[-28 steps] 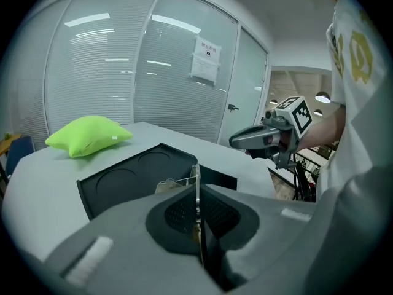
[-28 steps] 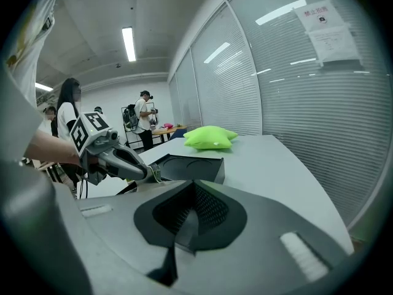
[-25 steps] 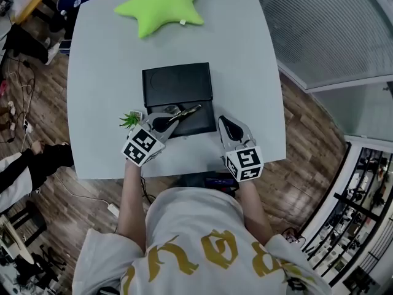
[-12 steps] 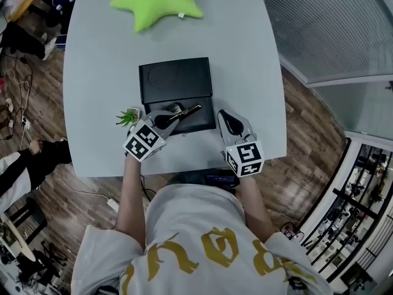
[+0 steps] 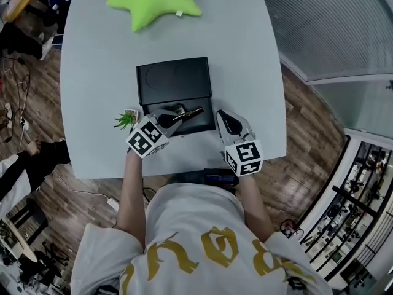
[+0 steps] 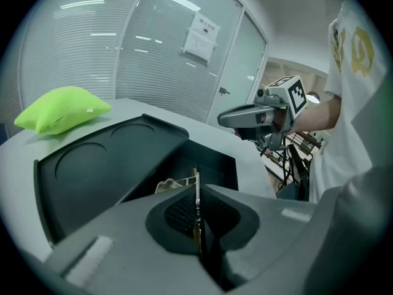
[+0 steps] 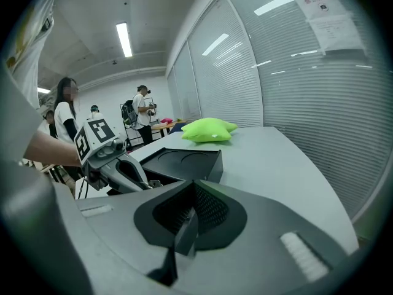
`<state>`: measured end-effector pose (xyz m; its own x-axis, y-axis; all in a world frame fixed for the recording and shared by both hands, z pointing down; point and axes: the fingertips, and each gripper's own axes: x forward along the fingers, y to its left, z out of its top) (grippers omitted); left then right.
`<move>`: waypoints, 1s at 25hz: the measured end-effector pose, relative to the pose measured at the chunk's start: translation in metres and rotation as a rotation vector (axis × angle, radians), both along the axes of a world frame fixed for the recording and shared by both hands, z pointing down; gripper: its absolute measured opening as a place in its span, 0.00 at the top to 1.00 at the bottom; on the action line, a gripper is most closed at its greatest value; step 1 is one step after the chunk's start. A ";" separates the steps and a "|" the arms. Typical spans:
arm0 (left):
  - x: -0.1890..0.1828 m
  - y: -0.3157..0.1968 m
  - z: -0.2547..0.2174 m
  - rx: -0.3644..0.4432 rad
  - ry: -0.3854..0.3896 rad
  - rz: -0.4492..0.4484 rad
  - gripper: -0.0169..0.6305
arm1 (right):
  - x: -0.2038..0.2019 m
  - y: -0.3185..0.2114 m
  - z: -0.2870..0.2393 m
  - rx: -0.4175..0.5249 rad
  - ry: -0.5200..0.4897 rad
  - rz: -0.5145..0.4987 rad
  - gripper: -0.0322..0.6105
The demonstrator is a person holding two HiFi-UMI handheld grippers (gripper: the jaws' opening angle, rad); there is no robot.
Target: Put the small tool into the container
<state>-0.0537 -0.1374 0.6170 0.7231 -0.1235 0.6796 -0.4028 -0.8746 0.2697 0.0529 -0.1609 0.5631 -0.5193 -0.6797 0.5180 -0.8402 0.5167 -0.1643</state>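
Observation:
A black container (image 5: pixel 199 123) with its lid (image 5: pixel 174 78) laid open behind it sits mid-table. My left gripper (image 5: pixel 168 119) is shut on the small tool (image 5: pixel 188 112), a thin brass-coloured metal piece whose tip reaches over the container's open tray. In the left gripper view the tool (image 6: pixel 196 189) stands edge-on between the closed jaws of the left gripper (image 6: pixel 198 209), above the container (image 6: pixel 212 165). A pale, shiny item (image 6: pixel 170 185) lies inside. My right gripper (image 5: pixel 225 120) is shut and empty, just right of the container; the right gripper (image 7: pixel 191 196) holds nothing.
A green star-shaped cushion (image 5: pixel 153 2) lies at the table's far end. A small potted plant (image 5: pixel 126 119) stands just left of my left gripper. The grey table's (image 5: pixel 245 60) near edge runs right under both grippers. People stand in the background of the right gripper view.
My left gripper, with the tool in it, has edged a little toward the container. The right gripper has hardly moved.

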 end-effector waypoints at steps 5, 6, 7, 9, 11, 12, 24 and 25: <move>0.005 0.001 0.005 -0.018 -0.003 0.033 0.97 | 0.003 -0.003 0.002 -0.008 0.006 0.013 0.91; 0.006 0.001 0.006 -0.020 -0.006 0.043 0.97 | 0.003 -0.003 0.003 -0.010 0.006 0.015 0.91; 0.007 0.001 0.008 -0.021 -0.011 0.052 0.97 | 0.003 -0.003 0.003 -0.012 0.007 0.017 0.91; 0.008 0.001 0.011 -0.031 -0.018 0.057 0.97 | 0.002 -0.004 0.004 -0.015 0.008 0.019 0.91; 0.009 0.000 0.011 -0.054 -0.014 0.050 0.97 | 0.002 -0.004 0.005 -0.018 0.007 0.018 0.91; 0.010 -0.001 0.011 -0.063 -0.012 0.048 0.97 | 0.002 -0.005 0.006 -0.019 0.007 0.017 0.91; 0.009 -0.015 0.020 -0.142 -0.040 -0.010 0.92 | -0.002 -0.005 0.009 -0.031 0.011 0.010 0.91; 0.009 -0.017 0.022 -0.146 -0.046 -0.017 0.91 | -0.002 -0.005 0.009 -0.031 0.011 0.010 0.91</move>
<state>-0.0451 -0.1541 0.6386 0.6897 -0.0331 0.7233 -0.4321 -0.8204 0.3745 0.0511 -0.1661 0.5718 -0.5067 -0.6682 0.5447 -0.8473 0.5028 -0.1712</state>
